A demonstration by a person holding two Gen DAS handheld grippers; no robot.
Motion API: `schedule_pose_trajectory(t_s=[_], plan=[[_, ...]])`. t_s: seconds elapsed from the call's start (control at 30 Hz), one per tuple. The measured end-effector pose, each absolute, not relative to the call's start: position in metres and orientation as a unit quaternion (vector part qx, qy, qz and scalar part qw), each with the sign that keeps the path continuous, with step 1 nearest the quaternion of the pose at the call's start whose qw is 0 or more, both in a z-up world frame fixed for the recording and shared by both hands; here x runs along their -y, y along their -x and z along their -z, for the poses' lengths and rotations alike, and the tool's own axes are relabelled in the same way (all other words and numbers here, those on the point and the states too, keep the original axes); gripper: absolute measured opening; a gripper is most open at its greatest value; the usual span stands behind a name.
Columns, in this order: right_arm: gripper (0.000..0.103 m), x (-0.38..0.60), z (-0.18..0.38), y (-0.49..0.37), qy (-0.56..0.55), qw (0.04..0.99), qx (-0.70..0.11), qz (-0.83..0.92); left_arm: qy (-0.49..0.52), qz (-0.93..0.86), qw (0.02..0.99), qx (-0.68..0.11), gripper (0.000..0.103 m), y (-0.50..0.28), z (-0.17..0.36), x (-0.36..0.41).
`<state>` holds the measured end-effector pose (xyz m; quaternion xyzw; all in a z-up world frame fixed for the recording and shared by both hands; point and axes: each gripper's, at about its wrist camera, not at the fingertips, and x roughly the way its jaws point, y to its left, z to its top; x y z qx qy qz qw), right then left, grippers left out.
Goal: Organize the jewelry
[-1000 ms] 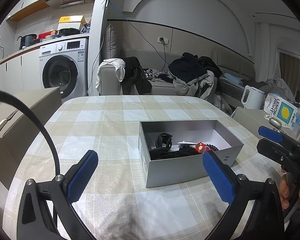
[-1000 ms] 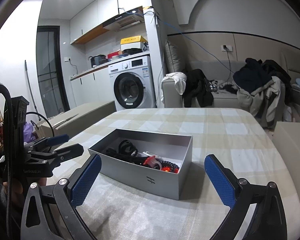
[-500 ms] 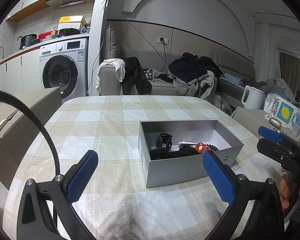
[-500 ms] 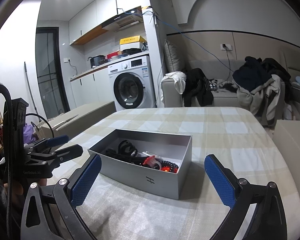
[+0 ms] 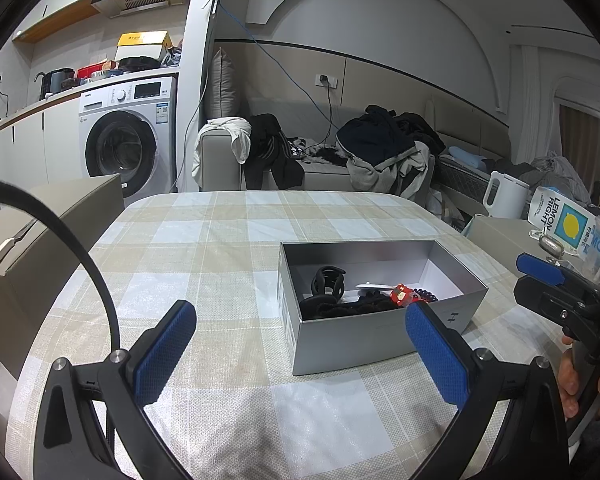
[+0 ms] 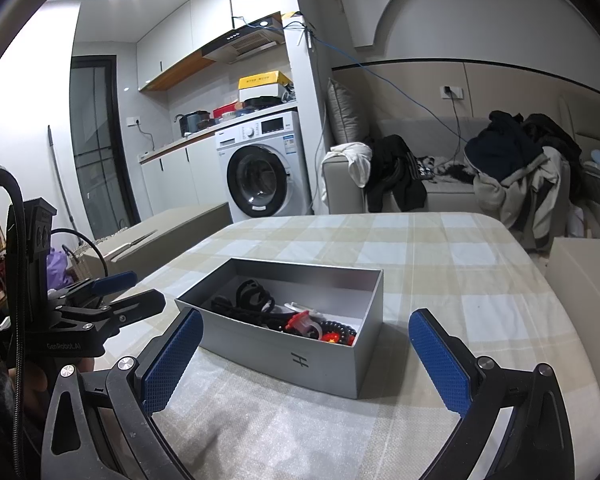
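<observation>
A grey open box (image 5: pixel 364 340) stands on the checked tablecloth; it also shows in the right wrist view (image 6: pixel 292 356). Inside lie a black hair claw (image 5: pixel 328 282), a red piece (image 5: pixel 400 293), dark beads (image 6: pixel 338 328) and black bands. My left gripper (image 5: pixel 300 356) is open and empty, held before the box's near left side. My right gripper (image 6: pixel 304 360) is open and empty, facing the box's long side. Each gripper also shows in the other's view, the right gripper (image 5: pixel 548 280) at the right edge and the left gripper (image 6: pixel 112 292) at the left edge.
A cardboard carton (image 5: pixel 40 232) stands off the table's left edge. A white kettle (image 5: pixel 504 196) and a lemon-print bag (image 5: pixel 568 228) sit to the right. A sofa with clothes (image 5: pixel 340 160) and a washing machine (image 5: pixel 128 144) are behind the table.
</observation>
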<state>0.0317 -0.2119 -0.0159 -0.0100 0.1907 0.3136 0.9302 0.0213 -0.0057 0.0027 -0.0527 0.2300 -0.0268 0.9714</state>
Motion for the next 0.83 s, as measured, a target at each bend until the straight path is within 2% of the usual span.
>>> schedule_pose_trajectory(t_s=[0.83], plan=[[0.103,0.2097,0.0181,-0.0318,0.013,0.929,-0.192,-0.316,0.053,0.02,0.972,-0.228,0.102,-0.0216,-0.0036,0.0047]])
